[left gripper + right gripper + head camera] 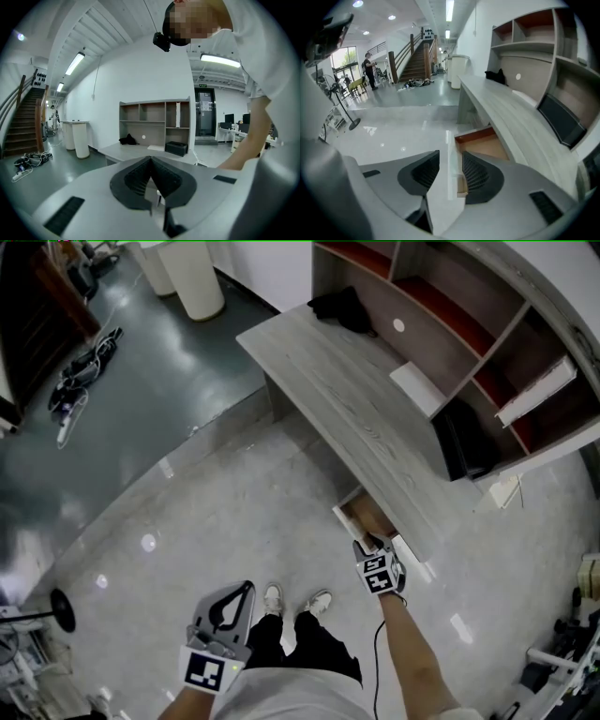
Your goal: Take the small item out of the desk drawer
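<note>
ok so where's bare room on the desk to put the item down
The desk top is bare along its front edge, from the black cloth at the far end down to above the open drawer. Crowded at the back: a white sheet and black box by the shelves.

Even light from white ceiling tube lamps; glare spots dot the glossy pale floor beside the grey wood-grain counter; fisheye edges darken.
</note>
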Available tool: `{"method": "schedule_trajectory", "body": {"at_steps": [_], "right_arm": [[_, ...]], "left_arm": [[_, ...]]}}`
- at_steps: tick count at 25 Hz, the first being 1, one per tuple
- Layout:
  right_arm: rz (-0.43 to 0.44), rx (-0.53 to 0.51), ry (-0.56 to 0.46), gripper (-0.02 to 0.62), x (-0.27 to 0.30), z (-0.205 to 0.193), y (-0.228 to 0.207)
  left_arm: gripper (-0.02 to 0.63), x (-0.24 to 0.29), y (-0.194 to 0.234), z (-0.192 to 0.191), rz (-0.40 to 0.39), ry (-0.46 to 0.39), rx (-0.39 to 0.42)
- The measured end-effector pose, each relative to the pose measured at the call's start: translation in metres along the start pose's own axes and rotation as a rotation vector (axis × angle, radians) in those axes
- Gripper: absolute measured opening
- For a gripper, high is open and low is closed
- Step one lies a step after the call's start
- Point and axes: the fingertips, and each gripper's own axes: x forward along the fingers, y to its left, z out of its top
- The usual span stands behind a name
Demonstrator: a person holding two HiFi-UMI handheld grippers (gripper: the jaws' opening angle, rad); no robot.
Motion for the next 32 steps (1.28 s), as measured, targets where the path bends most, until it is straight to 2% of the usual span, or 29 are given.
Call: {"method": "schedule_trajectory", "body": {"at_steps": [5, 11, 19, 20, 23, 32], "right_arm": [[0.028, -0.046, 0.104, 0.190, 0.041, -0.020, 0.001], [0.057, -0.099, 0.174, 0.214, 0.070, -0.028, 0.002], [0.089, -0.107, 0.240, 0.223, 0.089, -0.037, 0.010], [0.087, -0.102, 0.244, 0.219, 0.091, -0.039, 0.010], [0.074, -0.109, 0.252, 0.105, 0.088, -0.040, 0.010], [0.035, -0.084, 0.232, 0.036, 0.067, -0.035, 0.012]], "left_arm": [[0.017, -0.024, 0.013, -0.019, 0.082, 0.043, -0.020], [0.017, -0.043, 0.024, -0.032, 0.153, 0.067, -0.051], [0.017, -0.058, 0.028, -0.044, 0.184, 0.089, -0.067], [0.017, -0.060, 0.028, -0.046, 0.186, 0.093, -0.067], [0.017, -0.063, 0.031, -0.048, 0.188, 0.091, -0.070], [0.017, -0.062, 0.036, -0.041, 0.149, 0.049, -0.070]]}}
